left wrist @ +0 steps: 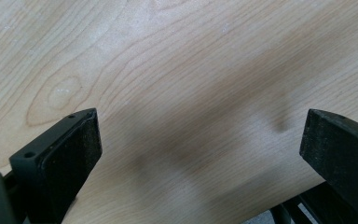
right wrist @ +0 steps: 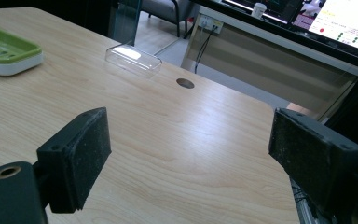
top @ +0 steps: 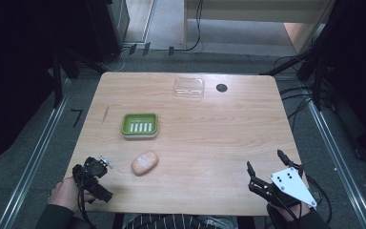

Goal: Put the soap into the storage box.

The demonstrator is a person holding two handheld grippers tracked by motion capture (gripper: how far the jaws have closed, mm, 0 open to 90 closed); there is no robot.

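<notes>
My left tool [top: 106,162] and right tool [top: 265,165] both gape, holding nothing. The soap [top: 145,162] lies near the left tool. My left tool's jaws are blurred in the high view.

Readable text: I find none on any surface here.
Lit monitor screen [right wrist: 349,21] beyond the light wooden table [right wrist: 191,140]: I see coloured dots and rows in the right gripper view, too small to read.
Green plastic soap dish [top: 140,125]: white slots, no lettering.
Clear plastic lid [top: 189,87]: unmarked.
</notes>
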